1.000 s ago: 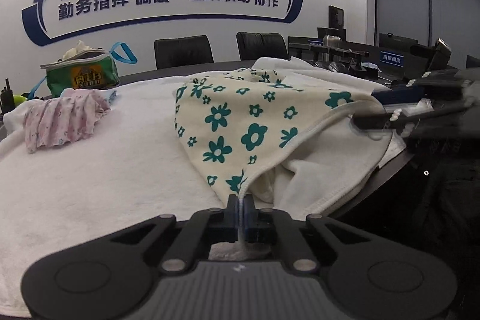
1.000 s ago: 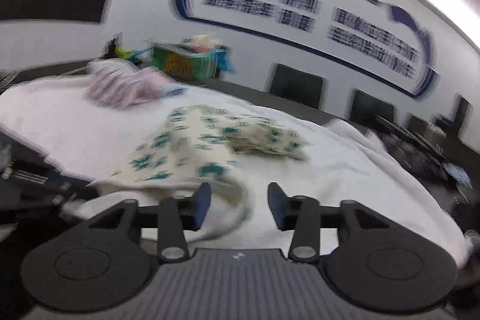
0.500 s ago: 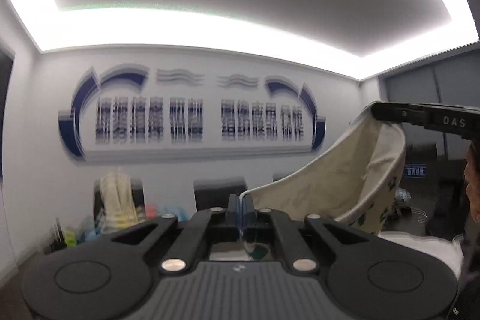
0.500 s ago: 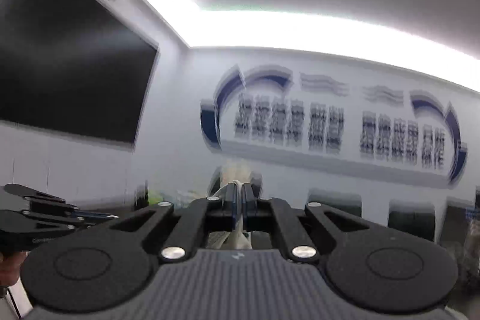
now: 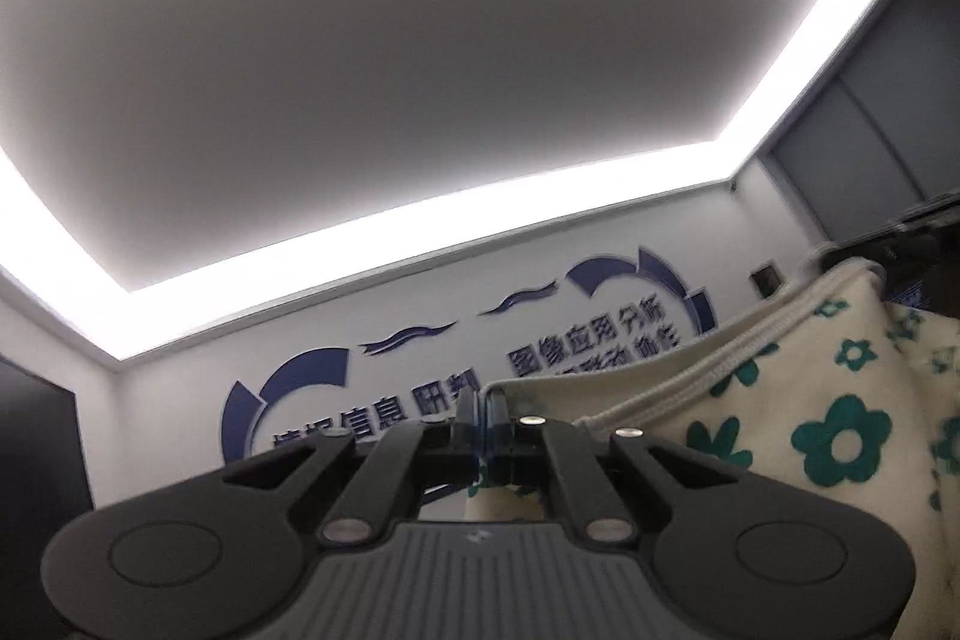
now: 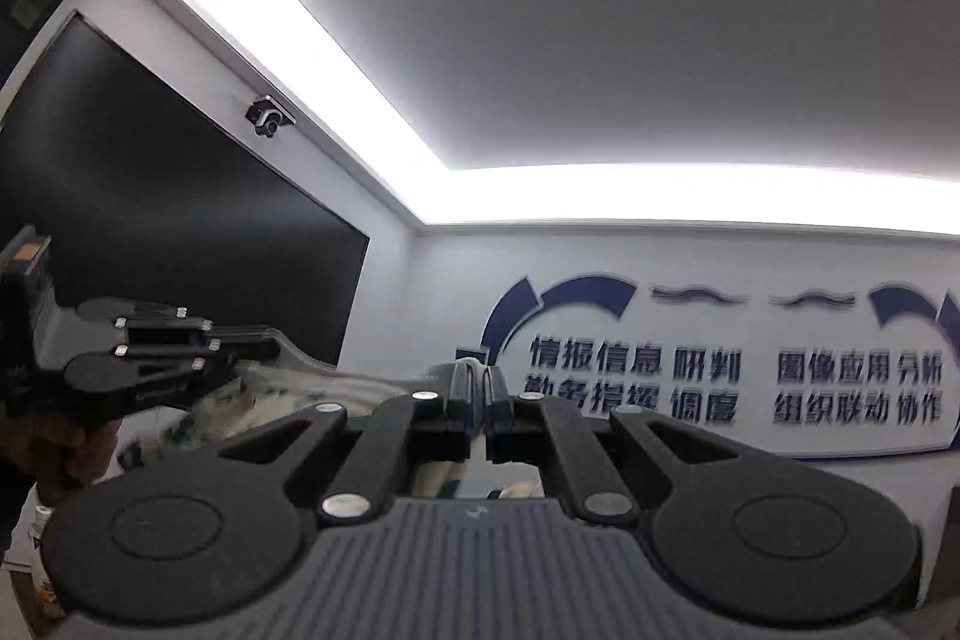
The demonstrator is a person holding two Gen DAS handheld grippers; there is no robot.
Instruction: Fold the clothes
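Garment (image 5: 840,424) aloft, at 3 o'clock in left view, hem taut between both grips, likely spread for folding; left hand-held gripper (image 5: 483,415) clenched on hem; right hand-held gripper (image 6: 475,388) clenched on cloth; both tilted toward ceiling (image 5: 420,70); surface unseen.

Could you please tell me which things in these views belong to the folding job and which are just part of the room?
Part of the job:
floral garment
left gripper, shut on its hem
right gripper, shut on its edge

Just background:
wall lettering
ceiling light strip
dark wall screen
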